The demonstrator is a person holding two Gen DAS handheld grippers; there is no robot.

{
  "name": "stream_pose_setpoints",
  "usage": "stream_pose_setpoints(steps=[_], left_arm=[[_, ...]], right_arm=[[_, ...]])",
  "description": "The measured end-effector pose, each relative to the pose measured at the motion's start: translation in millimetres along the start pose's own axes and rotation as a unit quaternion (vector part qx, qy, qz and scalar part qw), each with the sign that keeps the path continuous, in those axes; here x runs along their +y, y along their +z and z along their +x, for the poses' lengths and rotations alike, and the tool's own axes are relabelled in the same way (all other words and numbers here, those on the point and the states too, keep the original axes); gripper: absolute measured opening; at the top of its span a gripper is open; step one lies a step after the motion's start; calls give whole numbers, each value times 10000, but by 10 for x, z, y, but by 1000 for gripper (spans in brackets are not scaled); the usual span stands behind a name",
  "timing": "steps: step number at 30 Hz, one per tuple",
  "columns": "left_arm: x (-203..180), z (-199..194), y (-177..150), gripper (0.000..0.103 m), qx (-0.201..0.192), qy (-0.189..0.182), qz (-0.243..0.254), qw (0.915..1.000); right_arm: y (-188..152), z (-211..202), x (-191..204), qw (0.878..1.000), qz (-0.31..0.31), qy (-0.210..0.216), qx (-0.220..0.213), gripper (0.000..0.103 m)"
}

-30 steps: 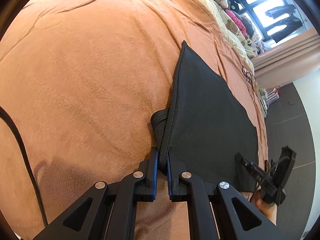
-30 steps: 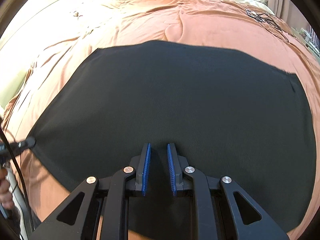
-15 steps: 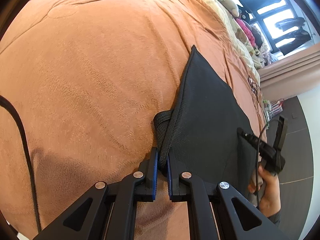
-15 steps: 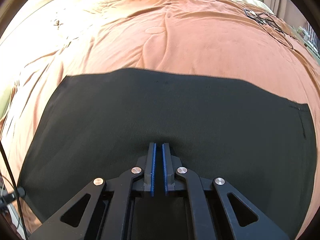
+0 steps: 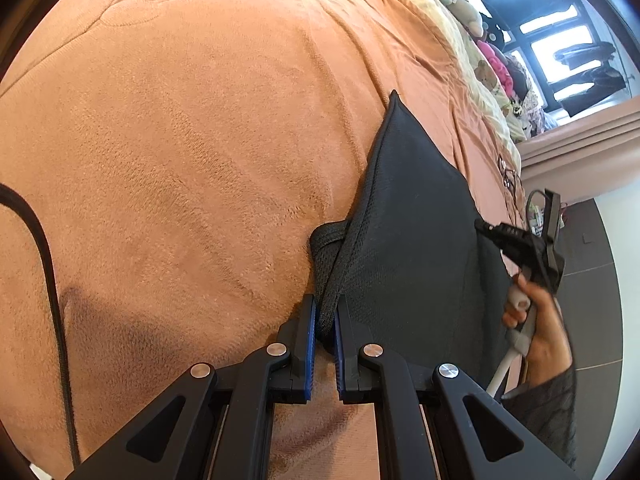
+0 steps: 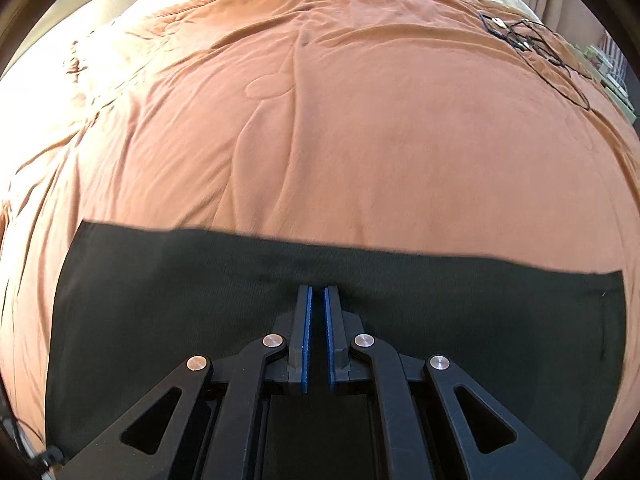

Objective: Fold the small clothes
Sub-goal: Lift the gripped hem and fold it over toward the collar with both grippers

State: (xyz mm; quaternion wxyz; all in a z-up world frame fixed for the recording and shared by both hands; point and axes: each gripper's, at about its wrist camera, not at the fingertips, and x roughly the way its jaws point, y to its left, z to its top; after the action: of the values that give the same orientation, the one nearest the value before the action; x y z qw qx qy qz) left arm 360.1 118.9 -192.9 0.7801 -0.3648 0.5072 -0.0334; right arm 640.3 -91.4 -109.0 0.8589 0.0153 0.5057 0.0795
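Both grippers pinch a black knit garment over an orange fleece blanket.

The left gripper (image 5: pixel 325 314) has its blue-padded jaws clamped on a bunched hem corner of the black knit garment (image 5: pixel 412 240), which rises from the orange fleece blanket (image 5: pixel 192 140) near the bed's near edge. The right gripper (image 6: pixel 317 294) has its jaws nearly together, closed on the cloth at the middle of the garment's near edge, and the garment (image 6: pixel 460 320) spreads as a wide dark band across the blanket (image 6: pixel 380 140). In the left wrist view, the person's right hand (image 5: pixel 536 328) grips that tool's handle beside the garment's right edge.
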Motion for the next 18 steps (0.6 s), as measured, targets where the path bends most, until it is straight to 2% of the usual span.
stream_pose_setpoints(steps=[3,7,18], left_arm=[[-21,2,6,8,4,-19,-1,10000],[-25,-53,21,8,-17,-165,0,9999],[-401,-291,73,8,-209,-569,219,9979]], right_arm=[[62,-88,-39,9999,106,41,-48,3],[-105,-346,22,9995,-36,271,-165,3],[-1064,-680,-71,9937,99,1113,91,3]])
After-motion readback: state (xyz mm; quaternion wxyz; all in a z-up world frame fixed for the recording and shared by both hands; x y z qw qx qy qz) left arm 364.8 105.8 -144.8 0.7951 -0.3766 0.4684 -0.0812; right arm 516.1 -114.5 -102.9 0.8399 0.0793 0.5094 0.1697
